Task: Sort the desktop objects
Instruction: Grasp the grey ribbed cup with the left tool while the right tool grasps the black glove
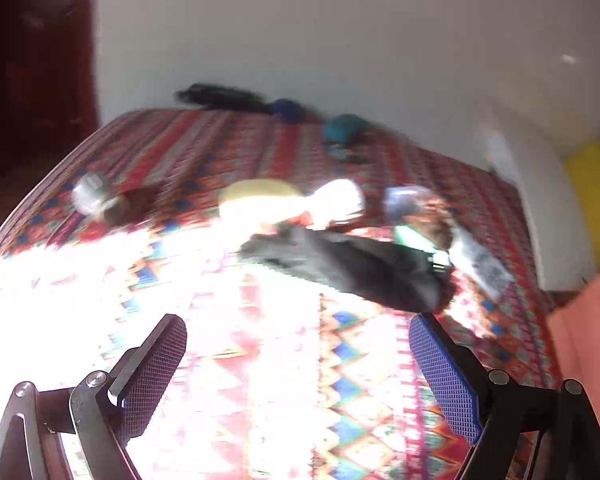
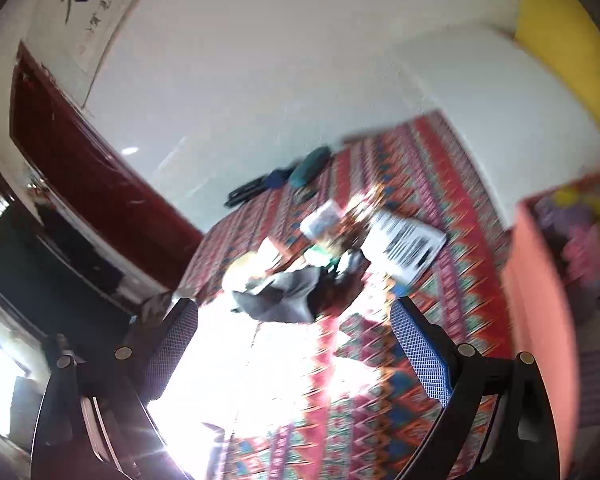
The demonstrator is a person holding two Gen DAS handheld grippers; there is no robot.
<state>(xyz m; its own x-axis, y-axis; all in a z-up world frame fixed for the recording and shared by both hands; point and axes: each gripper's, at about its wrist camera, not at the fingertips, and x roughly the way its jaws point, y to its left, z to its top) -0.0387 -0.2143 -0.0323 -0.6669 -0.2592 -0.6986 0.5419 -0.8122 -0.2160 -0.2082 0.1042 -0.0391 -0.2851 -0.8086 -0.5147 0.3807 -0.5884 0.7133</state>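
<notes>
Both views are blurred. The left gripper [image 1: 298, 364] hangs over the red, blue and white patterned tablecloth [image 1: 352, 392] with its jaws spread wide and nothing between them; the right gripper [image 2: 294, 350] is likewise wide apart and empty. Ahead of both lies one dark grey crumpled cloth [image 1: 352, 264] at the table's middle. Just behind it sit one round yellow-rimmed bowl [image 1: 260, 196] and one white printed paper sheet [image 2: 406, 242] (its print is unreadable). One teal rounded object [image 1: 344, 128] rests near the far edge.

Your desk [image 1: 228, 144] wears a woven patterned cloth, matt but glaring in sunlight; that dark rag [image 1: 352, 268] looks like soft fabric, and your left hand-held gripper [image 1: 298, 376] pads [image 1: 446, 380] are rough blue mesh on black metal
</notes>
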